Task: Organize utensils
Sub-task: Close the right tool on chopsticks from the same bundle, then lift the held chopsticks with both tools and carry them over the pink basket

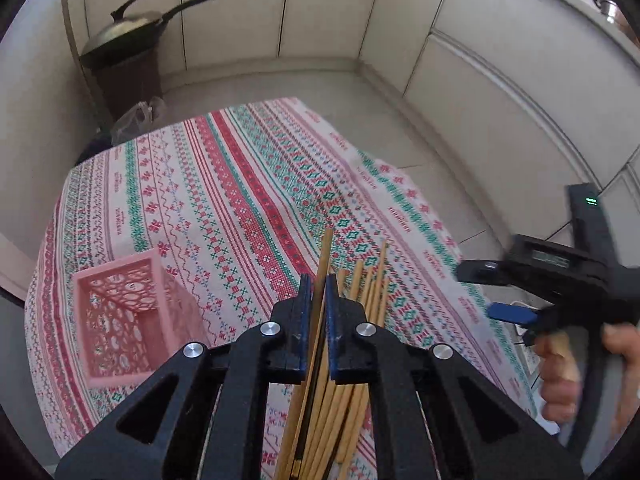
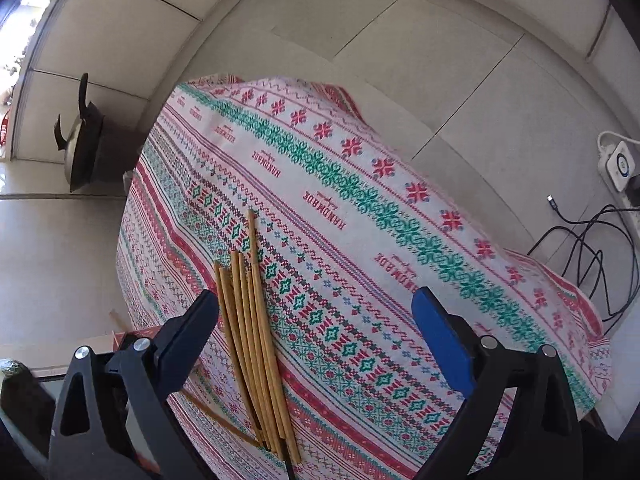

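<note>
In the left wrist view my left gripper [image 1: 319,292] is shut on a wooden chopstick [image 1: 326,252] that sticks up past its blue pads, above the patterned tablecloth [image 1: 224,184]. Several more chopsticks [image 1: 374,292] lie just right of and below it. A pink lattice basket [image 1: 132,312] stands on the table to the left, empty as far as I see. My right gripper [image 1: 494,292] hangs at the right edge, held by a hand. In the right wrist view that gripper [image 2: 316,320] is open above the table, with the chopstick bundle [image 2: 248,340] by its left finger [image 2: 196,328].
A lidded wok [image 1: 128,28] sits on a dark bin beyond the table's far left corner. A power strip [image 2: 618,164] and black cables [image 2: 592,248] lie on the tiled floor. White cabinets line the walls. One stray chopstick [image 2: 216,416] lies near the table edge.
</note>
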`<state>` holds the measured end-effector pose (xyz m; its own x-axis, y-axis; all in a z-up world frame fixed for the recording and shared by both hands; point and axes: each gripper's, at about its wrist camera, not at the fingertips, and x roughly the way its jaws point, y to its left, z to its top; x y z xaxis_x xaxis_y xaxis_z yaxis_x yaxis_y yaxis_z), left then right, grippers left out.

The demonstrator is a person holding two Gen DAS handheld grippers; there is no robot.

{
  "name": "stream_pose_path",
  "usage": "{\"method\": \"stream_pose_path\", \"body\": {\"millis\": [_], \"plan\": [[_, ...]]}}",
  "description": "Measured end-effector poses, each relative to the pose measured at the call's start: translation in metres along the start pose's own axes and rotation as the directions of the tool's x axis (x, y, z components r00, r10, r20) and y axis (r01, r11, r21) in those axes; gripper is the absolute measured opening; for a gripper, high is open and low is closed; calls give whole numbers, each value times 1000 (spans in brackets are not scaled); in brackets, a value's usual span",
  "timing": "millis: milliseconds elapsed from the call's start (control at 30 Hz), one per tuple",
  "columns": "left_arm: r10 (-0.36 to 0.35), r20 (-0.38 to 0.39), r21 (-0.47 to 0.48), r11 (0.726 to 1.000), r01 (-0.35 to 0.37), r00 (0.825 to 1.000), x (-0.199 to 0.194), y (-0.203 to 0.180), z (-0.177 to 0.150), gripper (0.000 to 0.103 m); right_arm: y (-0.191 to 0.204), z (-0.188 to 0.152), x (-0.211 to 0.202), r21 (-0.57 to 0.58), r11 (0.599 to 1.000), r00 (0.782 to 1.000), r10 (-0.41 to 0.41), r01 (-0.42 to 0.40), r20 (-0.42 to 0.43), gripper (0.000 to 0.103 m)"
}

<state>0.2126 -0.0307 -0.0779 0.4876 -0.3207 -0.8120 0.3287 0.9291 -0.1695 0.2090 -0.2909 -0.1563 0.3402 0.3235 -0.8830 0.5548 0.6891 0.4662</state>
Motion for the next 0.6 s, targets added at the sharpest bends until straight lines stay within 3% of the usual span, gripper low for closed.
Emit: {"method": "stream_pose_path", "body": {"millis": [167,300,367,467,600], "plan": [[-55,117,9,998,55,992,-65,6,-33,5,29,8,17,-64,998,1000,-17,18,26,65],[-77,212,-19,996,82,974,-98,17,-51,4,46,14,33,-102,994,999,-30,32,23,50],[-72,252,-22,997,80,965,-113,19,-51,4,50,16,44,-114,992,998,-55,56,9,35],[-78,312,-29,995,91,947,-133,21,-49,4,58,20,60,-124,988,996,-88,88,6,24],[-100,353,-23,993,116,930,-151,22,-46,4,74,19,67,-179,977,993,-112,117,36,20]]}}
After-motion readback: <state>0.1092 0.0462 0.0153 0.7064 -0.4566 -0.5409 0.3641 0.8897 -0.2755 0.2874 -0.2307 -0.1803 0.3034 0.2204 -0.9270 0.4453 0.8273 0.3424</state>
